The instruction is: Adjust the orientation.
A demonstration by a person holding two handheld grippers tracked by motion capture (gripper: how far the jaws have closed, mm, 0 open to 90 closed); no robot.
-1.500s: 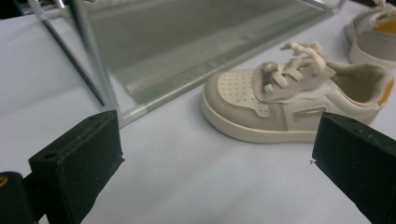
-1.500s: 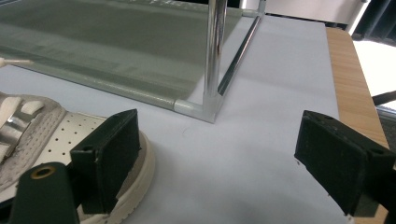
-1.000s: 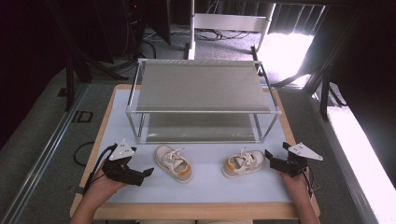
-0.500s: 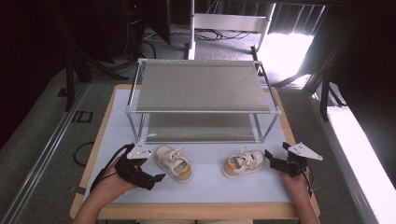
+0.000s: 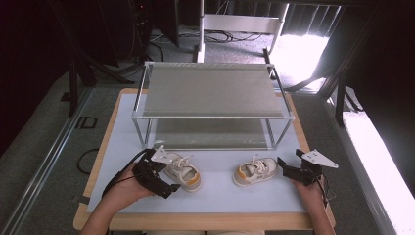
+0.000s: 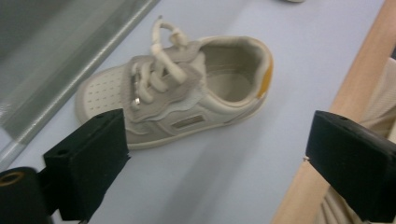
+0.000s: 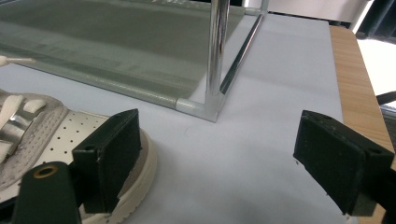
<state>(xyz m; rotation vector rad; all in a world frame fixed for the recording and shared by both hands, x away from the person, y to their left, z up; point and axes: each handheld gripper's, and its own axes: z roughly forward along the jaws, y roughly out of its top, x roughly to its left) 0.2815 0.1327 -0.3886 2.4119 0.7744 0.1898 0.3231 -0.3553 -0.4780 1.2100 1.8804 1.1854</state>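
Note:
Two small beige sneakers with orange heel tabs lie on the white mat in front of a two-shelf metal rack (image 5: 210, 93). My left gripper (image 5: 167, 177) is at the left shoe (image 5: 186, 173), on its left side. In the left gripper view that shoe (image 6: 187, 88) lies just ahead of the left gripper (image 6: 219, 154). Its jaws have just been closing a little but still stand wide, with no pad touching the shoe. My right gripper (image 5: 289, 163) is open, just right of the right shoe (image 5: 254, 171). That shoe's perforated toe (image 7: 70, 133) sits by the left jaw of the right gripper (image 7: 224, 154).
The rack's lower shelf (image 6: 42, 51) and corner post (image 7: 217, 51) stand close behind the shoes. The table's wooden edge (image 6: 336, 112) runs near the left gripper. White mat (image 5: 220, 191) lies bare between the shoes and the front edge.
My left gripper has moved right and slightly up, from the table's left side to the left shoe. The right gripper and both shoes have stayed put.

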